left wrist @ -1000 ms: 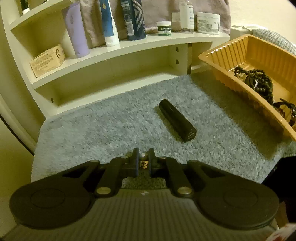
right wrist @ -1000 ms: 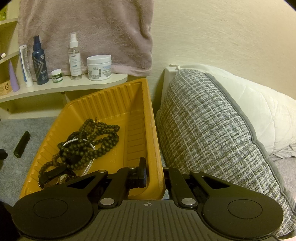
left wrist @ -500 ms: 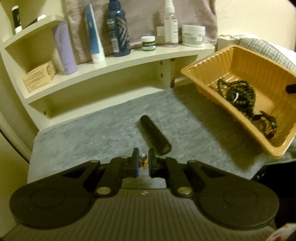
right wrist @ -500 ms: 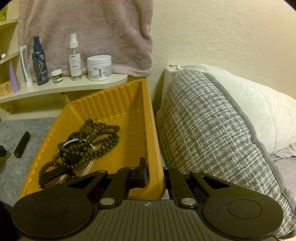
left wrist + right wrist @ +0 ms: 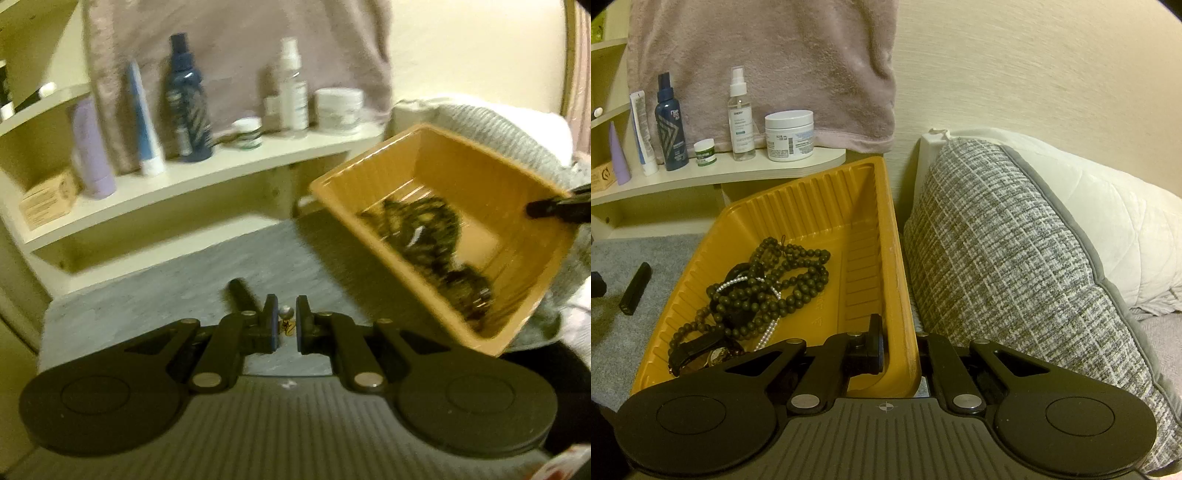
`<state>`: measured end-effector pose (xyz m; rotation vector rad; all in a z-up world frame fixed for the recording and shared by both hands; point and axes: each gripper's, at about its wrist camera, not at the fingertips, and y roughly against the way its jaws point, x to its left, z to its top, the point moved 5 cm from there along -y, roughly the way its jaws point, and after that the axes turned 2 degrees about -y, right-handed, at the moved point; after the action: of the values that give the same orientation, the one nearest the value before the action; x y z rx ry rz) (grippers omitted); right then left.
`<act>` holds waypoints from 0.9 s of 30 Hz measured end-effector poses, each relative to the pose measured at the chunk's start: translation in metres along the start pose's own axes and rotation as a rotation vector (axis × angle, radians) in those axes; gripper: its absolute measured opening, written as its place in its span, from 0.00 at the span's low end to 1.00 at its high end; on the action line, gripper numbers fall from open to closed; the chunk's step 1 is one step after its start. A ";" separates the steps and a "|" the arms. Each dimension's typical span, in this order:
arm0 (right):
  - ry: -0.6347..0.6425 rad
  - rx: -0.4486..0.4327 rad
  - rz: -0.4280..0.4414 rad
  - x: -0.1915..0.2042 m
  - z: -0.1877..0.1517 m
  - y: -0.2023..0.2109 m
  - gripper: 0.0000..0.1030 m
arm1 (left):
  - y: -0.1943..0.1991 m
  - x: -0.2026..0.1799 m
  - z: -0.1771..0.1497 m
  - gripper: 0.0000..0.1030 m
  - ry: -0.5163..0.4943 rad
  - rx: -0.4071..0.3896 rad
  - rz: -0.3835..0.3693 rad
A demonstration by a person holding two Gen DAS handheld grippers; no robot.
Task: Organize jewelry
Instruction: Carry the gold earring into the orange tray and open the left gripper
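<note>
Left hand-held gripper [image 5: 286, 325]: a small trinket [image 5: 286, 313] with a silver ball is pinched between nearly closed jaws, held above the grey mat [image 5: 177, 295].
Right hand-held gripper [image 5: 901, 345]: clenched on the tray [image 5: 812, 206] wall, one finger inside and one outside, so the tray is steadied.
Tray contents: dark beads [image 5: 783, 280], a pearl strand [image 5: 768, 328] and a watch [image 5: 701, 349] lie heaped in it.
Left on mat: a black tube [image 5: 635, 282], beside the tray, apart from it.
Step judged: the pinched trinket is being carried towards the tray.
Next move: the trinket should be brought over the rim and let go above the heap; the tray should be kept gripped.
</note>
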<state>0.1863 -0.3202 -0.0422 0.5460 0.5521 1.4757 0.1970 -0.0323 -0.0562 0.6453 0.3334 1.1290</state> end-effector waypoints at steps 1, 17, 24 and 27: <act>0.001 0.000 0.000 0.000 0.000 0.000 0.04 | 0.002 -0.004 0.002 0.08 0.000 -0.007 -0.014; -0.002 -0.002 0.002 0.000 0.000 0.001 0.04 | 0.003 -0.107 0.038 0.08 -0.114 -0.083 -0.240; -0.005 -0.002 0.002 0.000 0.000 0.001 0.04 | 0.000 -0.124 0.039 0.08 -0.131 -0.081 -0.270; -0.006 -0.002 0.003 0.000 0.000 0.001 0.04 | -0.001 -0.128 0.038 0.08 -0.138 -0.078 -0.277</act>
<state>0.1854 -0.3202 -0.0415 0.5497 0.5450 1.4763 0.1667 -0.1611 -0.0366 0.5848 0.2497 0.8247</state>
